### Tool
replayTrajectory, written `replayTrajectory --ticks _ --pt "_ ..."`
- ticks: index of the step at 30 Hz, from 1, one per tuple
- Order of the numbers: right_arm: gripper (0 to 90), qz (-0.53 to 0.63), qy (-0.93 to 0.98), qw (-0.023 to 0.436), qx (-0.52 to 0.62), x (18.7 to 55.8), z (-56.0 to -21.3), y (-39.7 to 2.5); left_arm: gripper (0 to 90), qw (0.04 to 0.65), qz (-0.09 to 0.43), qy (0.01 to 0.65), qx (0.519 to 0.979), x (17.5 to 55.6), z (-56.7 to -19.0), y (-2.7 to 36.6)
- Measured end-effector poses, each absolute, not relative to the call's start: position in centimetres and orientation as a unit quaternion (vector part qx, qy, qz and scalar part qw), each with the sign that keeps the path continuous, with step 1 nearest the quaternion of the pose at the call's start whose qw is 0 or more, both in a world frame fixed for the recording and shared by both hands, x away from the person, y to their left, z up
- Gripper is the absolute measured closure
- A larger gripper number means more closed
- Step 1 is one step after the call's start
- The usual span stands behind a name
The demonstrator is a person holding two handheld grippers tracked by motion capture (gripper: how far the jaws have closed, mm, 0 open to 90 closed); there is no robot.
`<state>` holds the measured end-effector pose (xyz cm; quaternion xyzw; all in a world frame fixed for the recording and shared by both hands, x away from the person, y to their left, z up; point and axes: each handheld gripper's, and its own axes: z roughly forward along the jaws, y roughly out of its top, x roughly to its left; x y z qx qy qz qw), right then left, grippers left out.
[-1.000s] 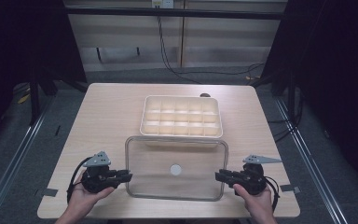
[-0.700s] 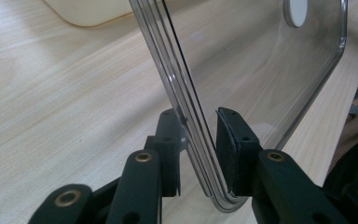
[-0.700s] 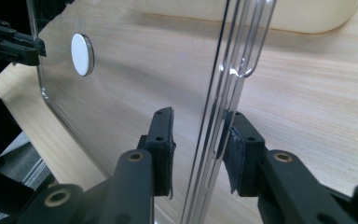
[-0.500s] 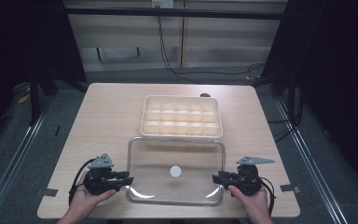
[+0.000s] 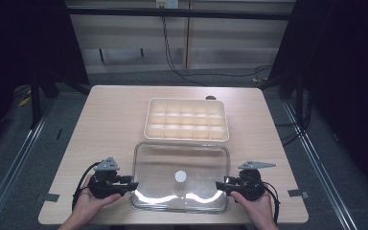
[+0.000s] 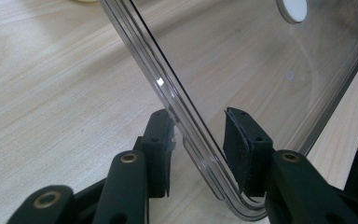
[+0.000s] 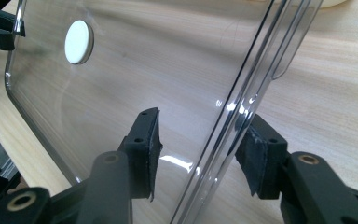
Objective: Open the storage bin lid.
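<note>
- The clear lid has come nearer my side of the table than a second ago.
- My left gripper stands parted astride its left rim, unclamped.
- My right gripper likewise straddles the right rim.

Compartment tray sits mid-frame on the table, lid right below it, one gripper at each lower side.

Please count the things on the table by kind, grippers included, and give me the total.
Clear lid: 1
Cream divided box: 1
Grippers: 2, left gripper and right gripper
Total: 4
</note>
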<state>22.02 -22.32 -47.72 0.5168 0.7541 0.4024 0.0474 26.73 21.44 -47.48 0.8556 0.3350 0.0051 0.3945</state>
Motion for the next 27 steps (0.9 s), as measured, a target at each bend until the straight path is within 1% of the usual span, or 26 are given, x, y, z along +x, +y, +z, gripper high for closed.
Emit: replayTrajectory --ticks 12,15,18,22,27 --pt "48.1 0.39 0.755 0.048 0.525 22.4 -48.3 -22.3 60.1 0.379 0.002 0.338 0.861 27.4 -47.9 21.0" --pt "45.9 0.378 0.765 0.063 0.517 22.4 -48.3 -22.1 59.9 0.378 -0.002 0.344 0.86 27.6 -48.0 21.0" --pt "45.7 0.378 0.765 0.06 0.518 22.6 -48.4 -22.2 59.7 0.379 -0.001 0.345 0.859 27.6 -48.1 20.9" --pt "44.9 0.375 0.761 0.054 0.526 22.8 -48.7 -22.2 57.2 0.373 -0.007 0.343 0.862 27.7 -48.3 20.8" --pt "44.0 0.371 0.763 0.061 0.525 22.9 -49.0 -22.3 54.6 0.374 -0.014 0.342 0.862 27.9 -48.6 20.8"
